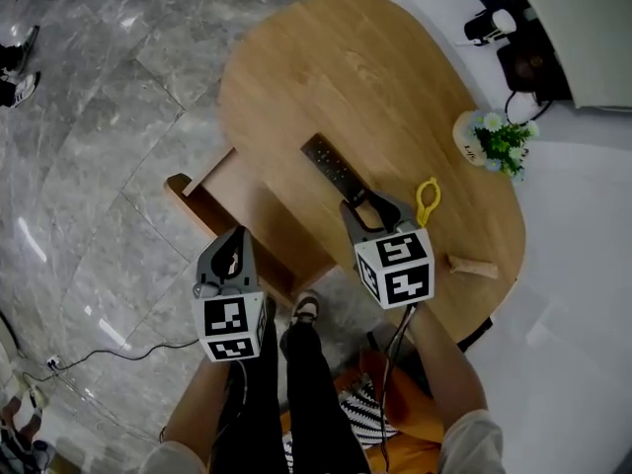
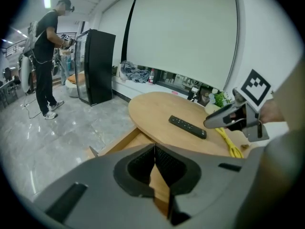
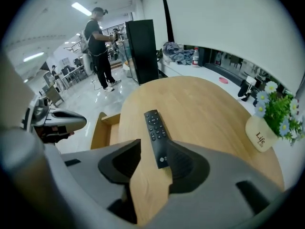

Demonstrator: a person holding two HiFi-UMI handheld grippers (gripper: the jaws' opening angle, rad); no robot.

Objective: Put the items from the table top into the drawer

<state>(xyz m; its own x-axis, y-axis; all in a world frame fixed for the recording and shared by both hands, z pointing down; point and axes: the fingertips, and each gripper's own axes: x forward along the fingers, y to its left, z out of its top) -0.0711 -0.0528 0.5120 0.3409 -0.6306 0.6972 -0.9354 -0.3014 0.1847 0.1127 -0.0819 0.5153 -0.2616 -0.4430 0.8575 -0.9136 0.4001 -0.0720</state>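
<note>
left tongs (image 2: 153, 161) pressed together above drawer (image 1: 240, 203); right tongs (image 3: 151, 163) spread astride remote (image 3: 156, 136) end; yellow loop (image 1: 427, 200) just beside

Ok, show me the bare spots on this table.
Bare: the wide far half of the table beyond the remote, and the open drawer. Crowded: the near right end, with the right tool, yellow loop and plant pot.

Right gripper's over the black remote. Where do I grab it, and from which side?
Pinch the remote across its narrow width near the closest end, coming down from above. It lies flat on the table, long and slim, and that end sits between the open fingers of the right gripper.
</note>
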